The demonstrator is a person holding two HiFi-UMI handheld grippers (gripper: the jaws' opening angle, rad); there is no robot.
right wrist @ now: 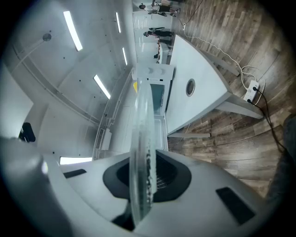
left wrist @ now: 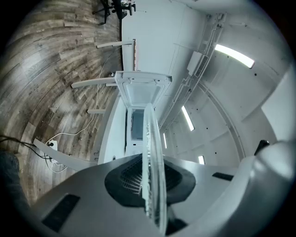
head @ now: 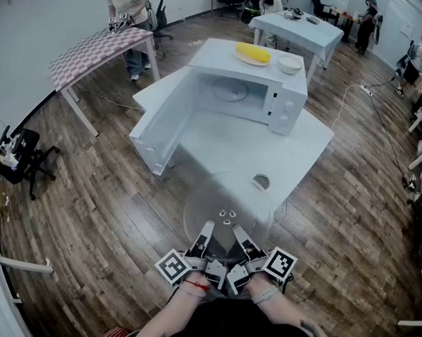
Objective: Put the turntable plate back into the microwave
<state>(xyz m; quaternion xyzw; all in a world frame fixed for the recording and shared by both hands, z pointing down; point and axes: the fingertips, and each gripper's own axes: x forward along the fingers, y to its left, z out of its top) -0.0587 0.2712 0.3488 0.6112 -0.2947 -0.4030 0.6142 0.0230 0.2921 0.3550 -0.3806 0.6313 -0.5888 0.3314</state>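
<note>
- My left tongs (head: 205,234) were clenched on the near rim of the turntable plate (head: 227,202).
- My right tongs (head: 239,234) bit the same rim, just beside the left ones.
- In both gripper views, the glass plate ran edge-on between the jaws.
- My two hands were close together, near my body, and both tongs pointed forward.
- The plate was round and see-through, and I held it about flat with its face up.
- It hung over the near corner of the white table (head: 302,148), with its far rim toward the microwave (head: 278,99).
- The microwave door (head: 162,128) was swung open to the left.
- Inside, a round ring (head: 229,92) showed on the floor.
- On top of the microwave sat something yellow (head: 252,53) on a dish, and a small white bowl (head: 289,65) near it.
</note>
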